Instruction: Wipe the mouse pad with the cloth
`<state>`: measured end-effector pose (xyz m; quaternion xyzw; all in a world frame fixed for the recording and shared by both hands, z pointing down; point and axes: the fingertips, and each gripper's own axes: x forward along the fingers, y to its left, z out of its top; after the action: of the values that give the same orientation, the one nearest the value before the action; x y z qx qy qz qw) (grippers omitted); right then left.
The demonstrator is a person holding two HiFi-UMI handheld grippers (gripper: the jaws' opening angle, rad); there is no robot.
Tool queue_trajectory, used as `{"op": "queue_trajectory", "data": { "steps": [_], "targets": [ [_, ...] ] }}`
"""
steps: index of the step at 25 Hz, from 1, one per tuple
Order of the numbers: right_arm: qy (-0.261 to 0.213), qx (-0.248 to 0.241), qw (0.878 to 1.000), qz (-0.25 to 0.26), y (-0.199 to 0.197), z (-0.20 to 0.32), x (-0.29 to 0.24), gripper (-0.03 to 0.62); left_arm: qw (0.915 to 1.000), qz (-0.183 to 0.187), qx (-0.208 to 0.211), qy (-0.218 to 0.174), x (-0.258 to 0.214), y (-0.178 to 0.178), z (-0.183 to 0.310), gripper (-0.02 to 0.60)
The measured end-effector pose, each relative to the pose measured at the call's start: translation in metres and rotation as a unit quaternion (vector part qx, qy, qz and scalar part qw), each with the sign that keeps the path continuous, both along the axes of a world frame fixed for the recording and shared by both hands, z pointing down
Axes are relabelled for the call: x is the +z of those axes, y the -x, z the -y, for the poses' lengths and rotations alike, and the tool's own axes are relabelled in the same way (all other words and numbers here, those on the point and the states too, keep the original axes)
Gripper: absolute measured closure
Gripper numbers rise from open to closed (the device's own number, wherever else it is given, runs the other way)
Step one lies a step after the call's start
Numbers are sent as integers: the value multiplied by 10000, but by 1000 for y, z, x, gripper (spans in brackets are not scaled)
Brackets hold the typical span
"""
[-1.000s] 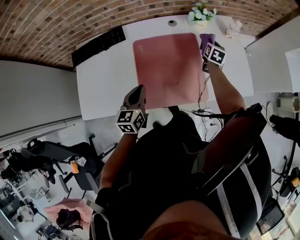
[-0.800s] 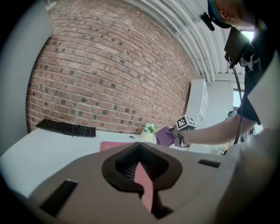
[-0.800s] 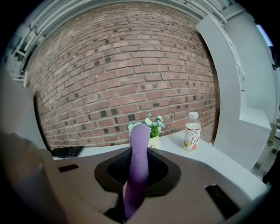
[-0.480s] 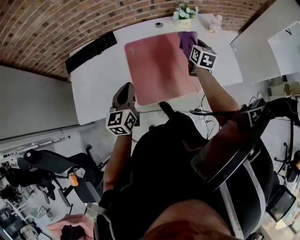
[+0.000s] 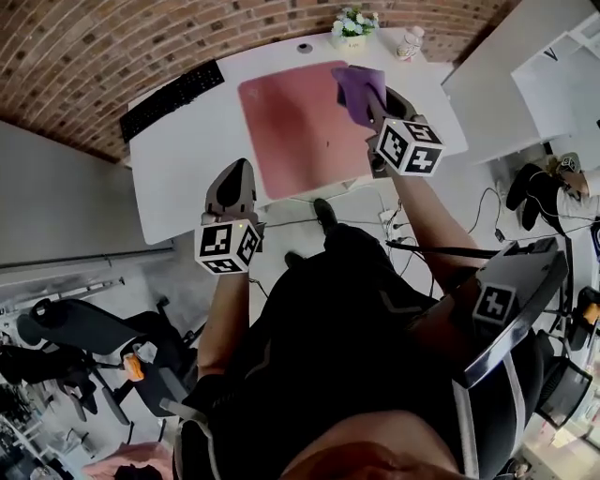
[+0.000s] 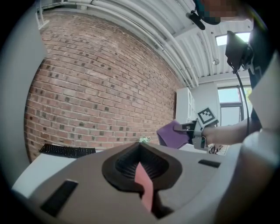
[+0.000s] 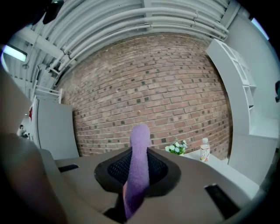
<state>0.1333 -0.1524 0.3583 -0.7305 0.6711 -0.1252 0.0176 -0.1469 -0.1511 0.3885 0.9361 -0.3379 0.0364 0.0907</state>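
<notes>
The pink mouse pad (image 5: 295, 131) lies flat on the white desk (image 5: 192, 178). My right gripper (image 5: 368, 101) hangs over the pad's far right part, shut on the purple cloth (image 5: 354, 86), which droops from its jaws. In the right gripper view the cloth (image 7: 139, 148) stands as a thick fold pinched in the gripper (image 7: 136, 175). My left gripper (image 5: 235, 173) hovers at the desk's front edge, left of the pad and off it. In its own view, the left gripper (image 6: 142, 175) is shut and holds nothing. Only a sliver of pink shows through the slit.
A black keyboard (image 5: 172, 98) lies at the desk's back left. A flower pot (image 5: 352, 23) and a small bottle (image 5: 410, 42) stand at the back edge by the brick wall. A white cabinet (image 5: 497, 75) is to the right, and office chairs (image 5: 84, 328) stand on the floor to the left.
My right gripper has risen with the cloth and drifted from the pad's far right corner inward over the pad. The left gripper has stayed at the desk's front edge.
</notes>
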Motion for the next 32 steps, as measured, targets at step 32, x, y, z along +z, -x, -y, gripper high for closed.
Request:
{"op": "queue_trajectory", "data": {
  "steps": [32],
  "targets": [
    [-199,-1103,9924,-516,11,-65,-22,536,9972,380,-506,-406,-53,-70,-24,581]
  ]
}}
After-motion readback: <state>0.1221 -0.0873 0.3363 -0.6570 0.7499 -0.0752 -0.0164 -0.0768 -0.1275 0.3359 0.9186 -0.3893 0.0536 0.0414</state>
